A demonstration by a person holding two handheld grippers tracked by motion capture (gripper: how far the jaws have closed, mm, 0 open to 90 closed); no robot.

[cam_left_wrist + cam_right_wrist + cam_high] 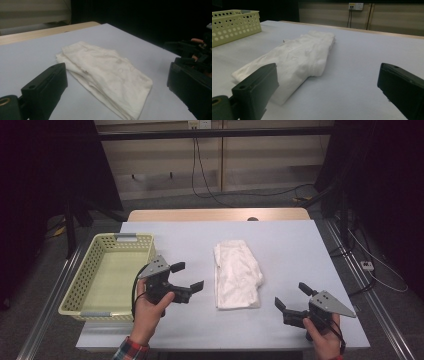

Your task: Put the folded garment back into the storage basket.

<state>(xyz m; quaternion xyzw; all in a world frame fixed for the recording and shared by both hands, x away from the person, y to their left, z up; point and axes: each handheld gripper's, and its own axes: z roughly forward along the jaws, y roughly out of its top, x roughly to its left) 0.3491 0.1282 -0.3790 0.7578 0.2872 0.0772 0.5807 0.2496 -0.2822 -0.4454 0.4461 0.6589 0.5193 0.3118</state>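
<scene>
A folded white cloth [236, 274] lies flat in the middle of the pale blue table; it also appears as the white cloth [107, 72] and the white cloth [294, 57] ahead of each gripper's jaws. My left gripper [187, 276] is held just left of the cloth, open, with nothing between its jaws. My right gripper [293, 296] sits near the front right, right of the cloth and apart from it, open and empty too. In the left gripper view the right gripper [192, 53] shows at the far right edge.
A pale yellow perforated basket [85, 275] stands at the table's left edge, seen again as the basket [232, 23]. The table [285, 245] has bare surface right of the cloth. Cables and dark stands lie on the floor beyond.
</scene>
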